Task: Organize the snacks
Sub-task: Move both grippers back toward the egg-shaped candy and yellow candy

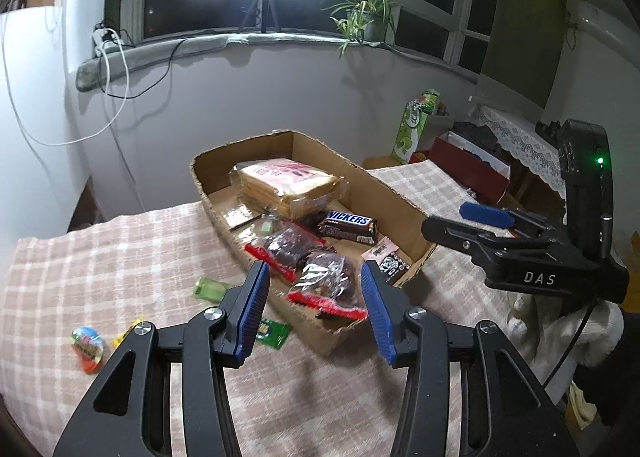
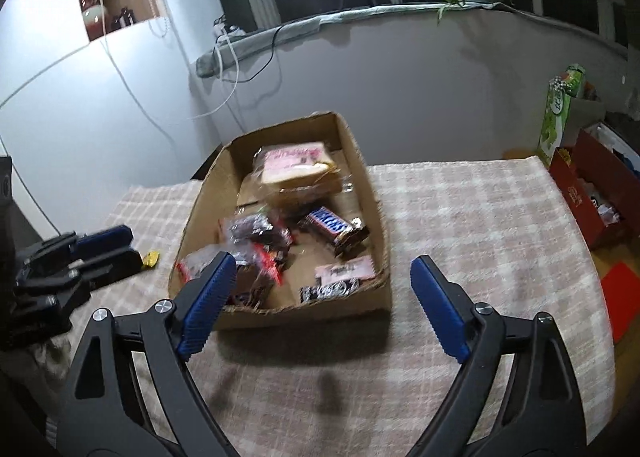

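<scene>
A shallow cardboard box (image 1: 400, 197) stands on the checked cloth. It holds a bread pack (image 1: 288, 181), a Snickers bar (image 1: 348, 225), two clear bags of dark snacks (image 1: 328, 281) and a pink sachet (image 1: 388, 261). My left gripper (image 1: 314, 297) hovers open over the box's near left corner, its pads touching nothing. Loose on the cloth to its left lie a green wrapper (image 1: 208, 289), a green packet (image 1: 274, 331), a yellow sweet (image 1: 128, 333) and a colourful egg-shaped sweet (image 1: 89, 347). My right gripper (image 2: 320, 297) stands wide open and empty before the box (image 2: 372, 193).
The table's cloth (image 2: 480, 217) lies bare to the right of the box. Beyond the right edge stand a red box (image 2: 592, 193) and a green carton (image 2: 560, 113). A white wall with hanging cables (image 1: 120, 97) and a sill with a plant (image 1: 368, 17) rise behind.
</scene>
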